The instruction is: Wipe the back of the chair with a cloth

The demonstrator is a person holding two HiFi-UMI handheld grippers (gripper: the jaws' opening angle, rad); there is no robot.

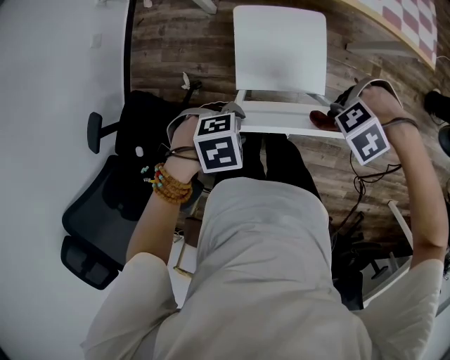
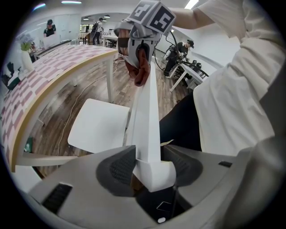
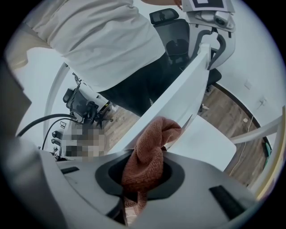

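Observation:
A white chair stands in front of me, its seat (image 1: 280,49) (image 2: 100,125) (image 3: 205,143) away from me and its back rail (image 1: 281,118) (image 2: 147,112) (image 3: 178,98) running left to right. My left gripper (image 1: 228,109) (image 2: 149,167) (image 3: 210,31) is shut on the rail's left end. At the rail's right end, my right gripper (image 1: 336,112) (image 2: 139,49) (image 3: 144,172) is shut on a rust-red cloth (image 1: 322,119) (image 2: 140,71) (image 3: 149,152). The bunched cloth presses against the rail.
A black office chair (image 1: 105,211) stands close on my left. A long table with a checkered top (image 1: 401,21) (image 2: 49,76) lies beyond the white chair. Cables (image 1: 358,183) trail over the wood floor at the right. People work at desks far off.

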